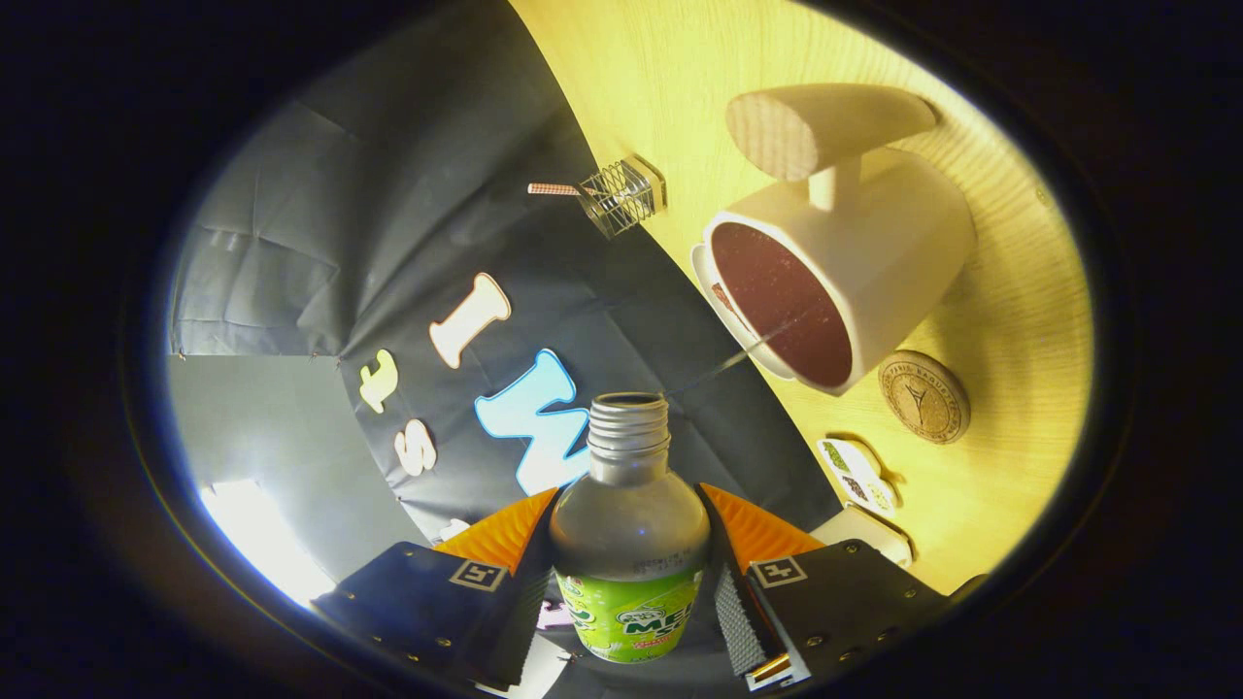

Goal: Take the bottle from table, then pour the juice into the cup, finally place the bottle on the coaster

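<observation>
Both fingers of the tongs [629,573] clamp the uncapped, green-labelled bottle [629,544] (thin stream reaching the white cup [855,282]).

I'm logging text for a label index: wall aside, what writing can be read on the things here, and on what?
Bottle, clamped in the gripper: label lettering cut off by the fingers; stamped code above it blurred.
Coaster beside the cup: embossed ring of letters, too small to read.
Nothing reads in full.
</observation>
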Motion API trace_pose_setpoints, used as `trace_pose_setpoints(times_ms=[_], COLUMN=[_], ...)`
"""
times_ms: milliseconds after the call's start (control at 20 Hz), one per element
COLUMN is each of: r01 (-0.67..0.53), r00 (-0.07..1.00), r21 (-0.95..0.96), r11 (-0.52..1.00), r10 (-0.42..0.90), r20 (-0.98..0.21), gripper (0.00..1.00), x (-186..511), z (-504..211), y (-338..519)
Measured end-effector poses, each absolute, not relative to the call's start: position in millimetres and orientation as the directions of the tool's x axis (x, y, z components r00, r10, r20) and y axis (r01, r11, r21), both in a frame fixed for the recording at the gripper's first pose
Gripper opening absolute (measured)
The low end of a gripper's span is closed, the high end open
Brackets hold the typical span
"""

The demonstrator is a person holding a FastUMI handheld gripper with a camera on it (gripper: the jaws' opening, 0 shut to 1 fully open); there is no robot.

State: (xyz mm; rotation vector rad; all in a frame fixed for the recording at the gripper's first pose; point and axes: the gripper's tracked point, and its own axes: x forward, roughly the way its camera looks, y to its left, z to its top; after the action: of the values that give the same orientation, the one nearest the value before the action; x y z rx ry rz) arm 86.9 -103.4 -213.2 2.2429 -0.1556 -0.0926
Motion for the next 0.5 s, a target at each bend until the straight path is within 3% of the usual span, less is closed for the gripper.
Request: trace_pose_setpoints(times_ms=[500], r01=[-0.055], r00=[0.989], r21=[0.798], r11=[-0.600], r10=[-0.141], r20=[-0.038], gripper=[0.76], x=[88.5], z=[-232.6], y=[-109.0])
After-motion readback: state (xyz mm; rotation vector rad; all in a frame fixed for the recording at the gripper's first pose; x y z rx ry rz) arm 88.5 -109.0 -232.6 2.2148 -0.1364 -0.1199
